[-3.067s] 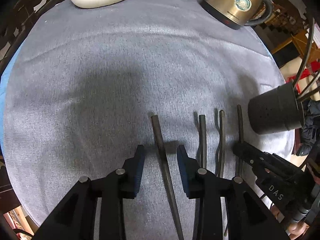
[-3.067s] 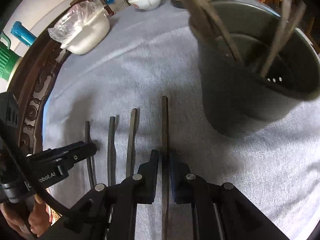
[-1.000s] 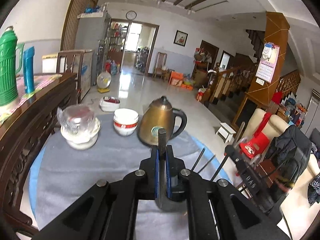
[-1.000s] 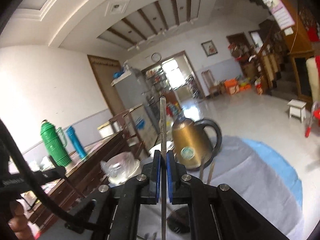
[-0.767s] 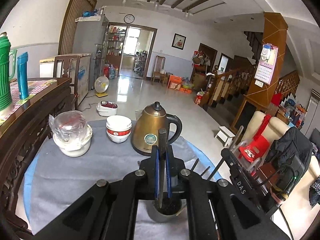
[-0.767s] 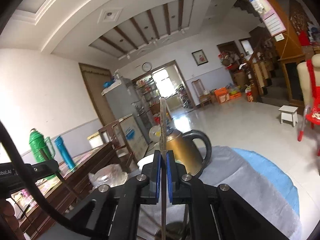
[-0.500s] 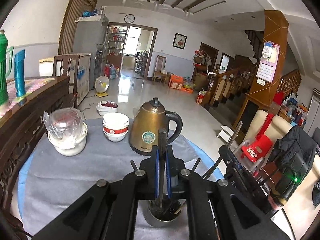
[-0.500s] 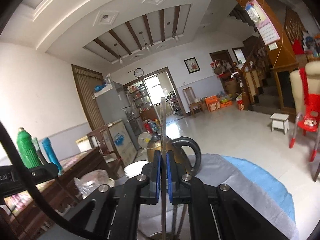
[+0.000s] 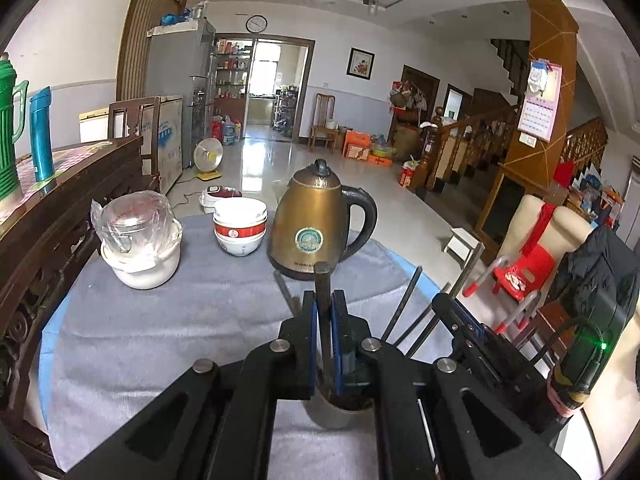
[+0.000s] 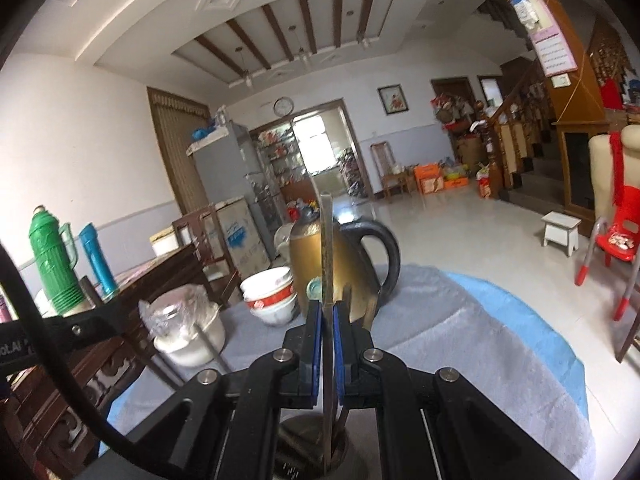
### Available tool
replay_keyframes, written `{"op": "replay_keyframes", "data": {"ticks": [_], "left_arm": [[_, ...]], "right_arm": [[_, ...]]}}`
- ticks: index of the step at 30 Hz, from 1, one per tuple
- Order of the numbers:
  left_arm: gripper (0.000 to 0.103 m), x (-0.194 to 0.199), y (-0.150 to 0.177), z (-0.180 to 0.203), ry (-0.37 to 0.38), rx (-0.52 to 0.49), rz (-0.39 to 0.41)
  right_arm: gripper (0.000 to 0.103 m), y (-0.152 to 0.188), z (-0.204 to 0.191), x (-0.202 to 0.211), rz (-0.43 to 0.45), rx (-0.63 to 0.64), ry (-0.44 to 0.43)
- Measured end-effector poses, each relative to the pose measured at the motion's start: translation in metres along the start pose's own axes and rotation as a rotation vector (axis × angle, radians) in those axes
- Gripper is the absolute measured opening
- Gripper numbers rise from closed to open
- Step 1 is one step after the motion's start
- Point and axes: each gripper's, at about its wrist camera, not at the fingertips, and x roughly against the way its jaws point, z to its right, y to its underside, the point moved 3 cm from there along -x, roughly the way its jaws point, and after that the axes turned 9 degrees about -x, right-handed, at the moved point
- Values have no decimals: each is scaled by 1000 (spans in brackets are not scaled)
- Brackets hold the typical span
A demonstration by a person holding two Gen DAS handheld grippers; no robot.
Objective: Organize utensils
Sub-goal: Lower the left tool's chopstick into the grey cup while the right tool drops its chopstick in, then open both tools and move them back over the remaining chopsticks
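My left gripper [image 9: 324, 304] is shut on a dark utensil handle [image 9: 322, 280], held upright with its lower end inside the utensil holder [image 9: 334, 414] below my jaws. My right gripper [image 10: 327, 312] is shut on a thin metal utensil handle [image 10: 326, 240], also upright, with its lower end down in the same holder [image 10: 312, 444]. Other utensil handles [image 9: 404, 304] lean out of the holder. The right gripper [image 9: 472, 328] shows at the right of the left wrist view.
A brass kettle [image 9: 316, 224], stacked red-and-white bowls [image 9: 239, 228] and a white pot with a plastic-wrapped lid [image 9: 140, 244] stand at the far side of the grey cloth-covered table [image 9: 160, 320]. A dark wooden sideboard [image 9: 48, 208] is on the left.
Both grippers took a utensil off the cloth, turned it upright and carried it over the holder. Over the last second both have sunk, so the utensil ends are now in the holder.
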Motion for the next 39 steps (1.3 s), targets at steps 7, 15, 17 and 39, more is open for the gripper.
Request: {"op": "replay_keyframes", "data": {"ticks": [7, 15, 17, 39], "left_arm": [[10, 14, 23, -8, 5, -41, -36], [42, 36, 55, -36, -44, -63, -50], [44, 40, 62, -41, -49, -60, -58], [49, 15, 164, -93, -101, 39, -336]], "right_arm": [[10, 16, 7, 8, -89, -48, -36], [16, 28, 9, 15, -177, -134, -114], [35, 32, 10, 19, -184, -144, -133], [53, 80, 6, 70, -231, -111, -194]]}}
